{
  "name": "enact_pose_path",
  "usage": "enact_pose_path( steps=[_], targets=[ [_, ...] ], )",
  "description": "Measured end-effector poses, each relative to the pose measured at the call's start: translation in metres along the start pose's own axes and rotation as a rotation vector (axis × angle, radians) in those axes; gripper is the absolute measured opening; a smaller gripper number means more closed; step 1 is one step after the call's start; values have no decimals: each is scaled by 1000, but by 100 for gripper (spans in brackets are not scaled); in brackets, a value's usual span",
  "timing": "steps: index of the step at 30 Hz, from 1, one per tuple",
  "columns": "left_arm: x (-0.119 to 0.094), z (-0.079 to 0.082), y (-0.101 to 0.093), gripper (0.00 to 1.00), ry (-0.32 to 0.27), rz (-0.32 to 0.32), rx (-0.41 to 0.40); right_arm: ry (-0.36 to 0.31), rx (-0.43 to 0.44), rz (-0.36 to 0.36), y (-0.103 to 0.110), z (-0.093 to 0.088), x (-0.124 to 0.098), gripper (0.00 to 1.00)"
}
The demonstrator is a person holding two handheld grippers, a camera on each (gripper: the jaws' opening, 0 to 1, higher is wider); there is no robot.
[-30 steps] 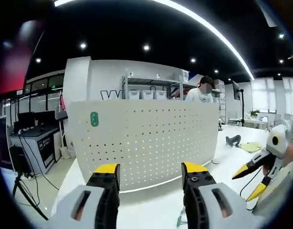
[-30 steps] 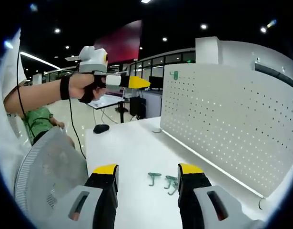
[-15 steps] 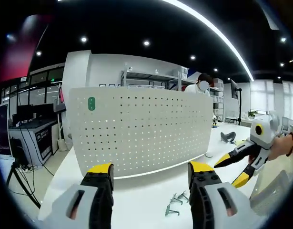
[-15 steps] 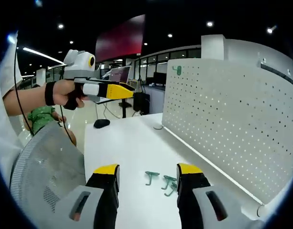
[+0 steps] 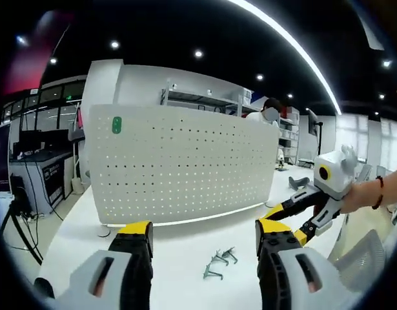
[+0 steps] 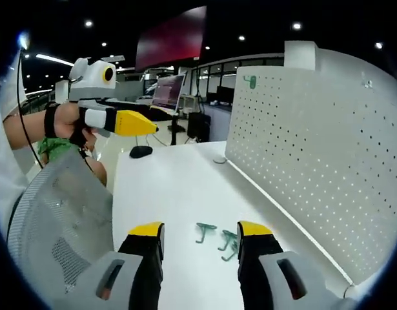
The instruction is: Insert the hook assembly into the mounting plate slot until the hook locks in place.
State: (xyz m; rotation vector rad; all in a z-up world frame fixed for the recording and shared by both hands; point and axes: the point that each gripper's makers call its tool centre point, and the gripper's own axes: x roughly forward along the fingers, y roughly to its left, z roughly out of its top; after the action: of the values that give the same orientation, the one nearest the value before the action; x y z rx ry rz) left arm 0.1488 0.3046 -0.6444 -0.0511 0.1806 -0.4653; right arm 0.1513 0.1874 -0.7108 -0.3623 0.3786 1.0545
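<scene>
Up front in the left gripper view, the left claw (image 5: 203,231) has its yellow-tipped jaws spread wide with nothing between them, held above a white desk (image 5: 179,242). Loose green hooks (image 5: 217,261) lie in a small cluster on the desk, seen in the gap between the jaws and lying beyond them. Behind them a white pegboard panel (image 5: 179,165) stands upright on the desk, dotted with rows of holes, and one green hook (image 5: 116,124) is already hung near its upper left corner. From the right, the right claw (image 5: 290,216) comes in, gripped by a hand (image 5: 353,197); its jaws are parted and empty, well to the right of the hooks. A person stands far back behind the panel, near some shelving.

Over in the right gripper view, the right claw (image 6: 199,229) is likewise open and empty above the desk (image 6: 166,194). The green hooks (image 6: 217,237) lie on the desk just beyond the jaw tips, near the foot of the pegboard panel (image 6: 314,155), which runs along the right side. The mounted green hook (image 6: 250,81) shows at the panel's top far corner. To the left, the left claw (image 6: 143,126) is held up in the air in a hand (image 6: 66,123), well apart from the hooks. A mesh chair back (image 6: 53,219) stands at the lower left, and a dark computer mouse (image 6: 141,151) rests at the far end of the desk.
</scene>
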Motion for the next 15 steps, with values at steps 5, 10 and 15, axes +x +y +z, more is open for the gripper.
enact_pose_path(
  steps=[5, 10, 15],
  targets=[
    [-4, -9, -5, 66, 13, -9, -10, 20, -26, 8, -1, 0, 6, 44],
    [-6, -13, -8, 65, 20, -18, -15, 38, -34, 33, 0, 2, 13, 44],
    [-8, -17, -9, 65, 24, -25, -24, 67, -70, 47, -3, -1, 20, 43]
  ],
)
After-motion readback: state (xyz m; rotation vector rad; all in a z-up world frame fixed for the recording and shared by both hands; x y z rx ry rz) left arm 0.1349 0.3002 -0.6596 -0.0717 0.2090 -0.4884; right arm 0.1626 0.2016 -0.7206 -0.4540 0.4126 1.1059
